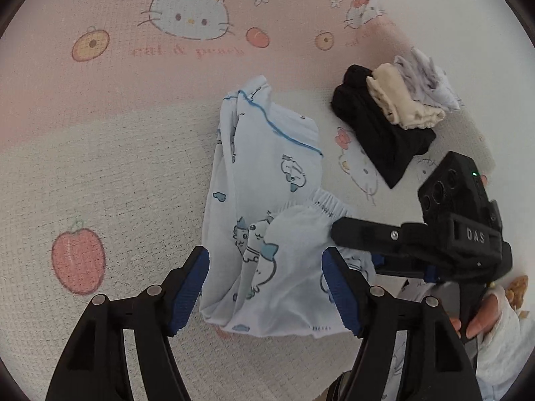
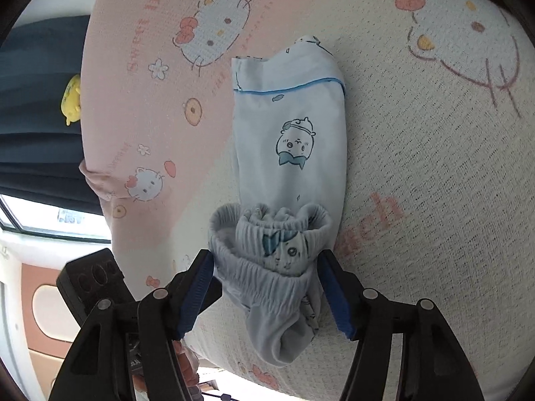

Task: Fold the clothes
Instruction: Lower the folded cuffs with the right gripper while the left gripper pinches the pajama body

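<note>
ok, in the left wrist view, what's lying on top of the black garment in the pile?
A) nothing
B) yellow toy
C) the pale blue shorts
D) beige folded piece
D: a beige folded piece lies across the black garment, with a lavender-white piece beside it; the pale blue shorts lie apart on the bedspread.

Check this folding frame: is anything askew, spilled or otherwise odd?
Mostly tidy. The pale blue printed garment lies half folded on the bedspread, with its elastic waistband bunched and rolled between the right tool's open fingers. The pile of folded clothes looks slightly loose. Nothing is spilled or damaged.
</note>
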Motion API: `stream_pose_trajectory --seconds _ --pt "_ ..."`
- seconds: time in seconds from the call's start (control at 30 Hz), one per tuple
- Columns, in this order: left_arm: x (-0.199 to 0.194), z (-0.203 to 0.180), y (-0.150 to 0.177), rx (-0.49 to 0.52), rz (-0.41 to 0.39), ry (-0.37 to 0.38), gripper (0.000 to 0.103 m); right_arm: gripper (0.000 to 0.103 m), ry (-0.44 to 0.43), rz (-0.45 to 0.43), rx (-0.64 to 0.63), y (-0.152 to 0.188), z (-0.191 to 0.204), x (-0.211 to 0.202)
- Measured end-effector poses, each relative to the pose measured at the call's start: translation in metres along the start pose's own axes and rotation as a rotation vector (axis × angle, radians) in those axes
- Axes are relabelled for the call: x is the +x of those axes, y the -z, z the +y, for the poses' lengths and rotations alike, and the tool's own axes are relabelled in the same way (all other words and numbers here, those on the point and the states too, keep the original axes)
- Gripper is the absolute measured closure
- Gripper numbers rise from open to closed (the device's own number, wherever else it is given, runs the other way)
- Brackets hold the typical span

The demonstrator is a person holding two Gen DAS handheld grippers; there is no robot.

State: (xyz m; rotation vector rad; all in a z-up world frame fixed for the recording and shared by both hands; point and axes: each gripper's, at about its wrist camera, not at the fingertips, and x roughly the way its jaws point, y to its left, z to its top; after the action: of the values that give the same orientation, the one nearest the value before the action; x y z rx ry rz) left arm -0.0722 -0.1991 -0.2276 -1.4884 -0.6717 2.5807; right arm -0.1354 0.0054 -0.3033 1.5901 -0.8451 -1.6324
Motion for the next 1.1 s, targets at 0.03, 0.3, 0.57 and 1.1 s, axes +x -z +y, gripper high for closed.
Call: stream_pose_trajectory --seconds 0.03,0.3,0.57,1.1 --pt "0.004 0.0 -0.001 -0.012 0.003 -0.004 0.035 0.047 -0.001 0.0 0.006 -0.001 -0.002 0.001" --pt "0.006 -0.002 0.005 -0.093 -0.038 0.056 0.057 0.069 -0.049 -0.008 0.027 -0.007 -0.005 0.004" --pt "-0.032 -0.02 0.001 -0.083 -0.098 0.074 0.058 0.07 -0.048 -0.05 -0.132 -0.007 0.041 -0.015" --pt "-0.034 -0.063 -0.057 0.137 -0.173 -0.078 0.058 0.07 -0.041 -0.167 -0.28 -0.065 0.063 -0.022"
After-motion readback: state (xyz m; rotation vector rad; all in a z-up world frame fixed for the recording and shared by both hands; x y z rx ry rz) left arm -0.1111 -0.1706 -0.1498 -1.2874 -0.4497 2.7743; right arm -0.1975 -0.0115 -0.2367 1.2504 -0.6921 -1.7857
